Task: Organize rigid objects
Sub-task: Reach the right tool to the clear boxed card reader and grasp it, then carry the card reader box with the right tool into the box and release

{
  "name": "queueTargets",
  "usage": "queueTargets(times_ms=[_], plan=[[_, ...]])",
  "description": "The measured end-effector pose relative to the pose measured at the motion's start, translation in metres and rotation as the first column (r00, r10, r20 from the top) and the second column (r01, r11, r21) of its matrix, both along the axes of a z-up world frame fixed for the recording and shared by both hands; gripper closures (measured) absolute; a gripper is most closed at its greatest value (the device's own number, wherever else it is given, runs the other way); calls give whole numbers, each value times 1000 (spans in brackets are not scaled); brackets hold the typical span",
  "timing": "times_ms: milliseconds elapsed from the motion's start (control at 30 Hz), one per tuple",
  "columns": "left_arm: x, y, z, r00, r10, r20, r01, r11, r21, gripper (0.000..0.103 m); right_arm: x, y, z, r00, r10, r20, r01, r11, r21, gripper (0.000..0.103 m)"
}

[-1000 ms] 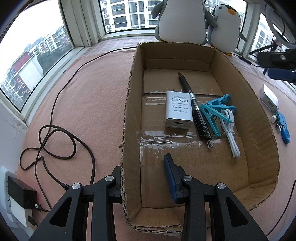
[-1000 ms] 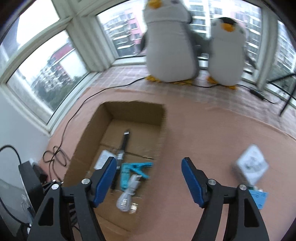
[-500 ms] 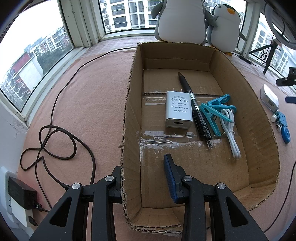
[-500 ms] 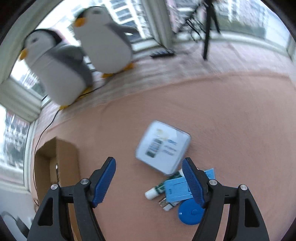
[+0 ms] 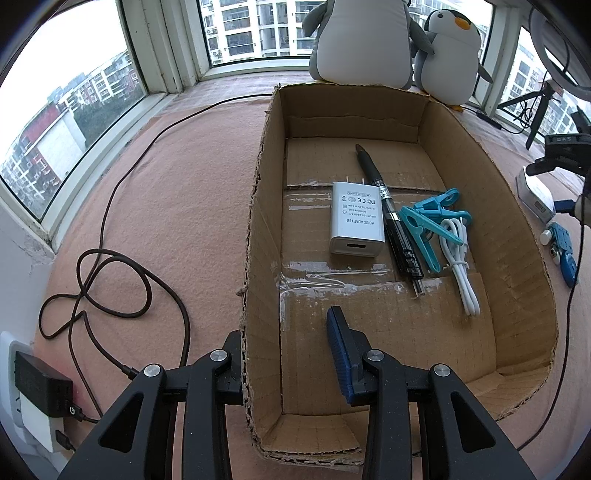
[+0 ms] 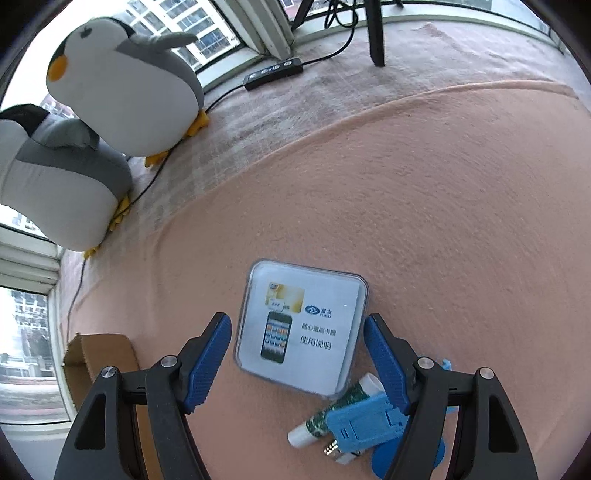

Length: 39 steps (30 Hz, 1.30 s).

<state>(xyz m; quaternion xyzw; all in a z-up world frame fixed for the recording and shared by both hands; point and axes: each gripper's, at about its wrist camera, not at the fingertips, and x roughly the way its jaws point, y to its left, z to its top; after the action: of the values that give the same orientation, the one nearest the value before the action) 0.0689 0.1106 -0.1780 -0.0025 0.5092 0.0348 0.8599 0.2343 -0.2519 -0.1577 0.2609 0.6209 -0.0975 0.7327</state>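
A cardboard box (image 5: 517, 229) holds a white adapter (image 5: 356, 225), a black pen (image 5: 391, 221), teal clips (image 5: 428, 225) and a white cable (image 5: 460, 258). My left gripper (image 5: 286, 356) is clamped astride the box's near left wall, one finger outside and the blue pad (image 5: 340, 354) inside. My right gripper (image 6: 295, 363) points down, open, with a white square case (image 6: 301, 328) between its pads; a sliver of carpet shows on each side. Beside the case lie a blue plastic piece (image 6: 364, 424), a white tube (image 6: 332, 415) and a blue round tag (image 6: 380, 459).
Two plush penguins (image 6: 122, 85) stand by the window. A black power strip (image 6: 273, 72) and a tripod leg (image 6: 375, 33) sit behind them. A black cord (image 5: 110, 280) loops on the pink carpet left of the box, by a wall charger (image 5: 40, 387).
My right gripper swung from above the box to the right, rolled and sank until the white case sits between its pads. The left gripper and box stayed still.
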Motion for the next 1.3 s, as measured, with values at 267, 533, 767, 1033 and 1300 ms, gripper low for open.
queueTargets(times_ms=[267,533,767,1033,1300], plan=[[1,0,0,1000,0,0,0,1000,0,66,16,29,-11,989,139,-57,-145,984,-107,30],[1,0,0,1000,1,0,-1,1000,0,66,18,54,-12,962,266,-66,-274,941,-200,33],[1,0,0,1000,2,1,-2,1000,1,66,4,63,-8,952,306,-11,-303,938,-170,34],[1,0,0,1000,2,1,-2,1000,1,66,-18,89,39,912,385,144,-373,922,-104,34],[1,0,0,1000,2,1,-2,1000,1,66,-25,171,94,751,587,302,-578,806,-129,34]])
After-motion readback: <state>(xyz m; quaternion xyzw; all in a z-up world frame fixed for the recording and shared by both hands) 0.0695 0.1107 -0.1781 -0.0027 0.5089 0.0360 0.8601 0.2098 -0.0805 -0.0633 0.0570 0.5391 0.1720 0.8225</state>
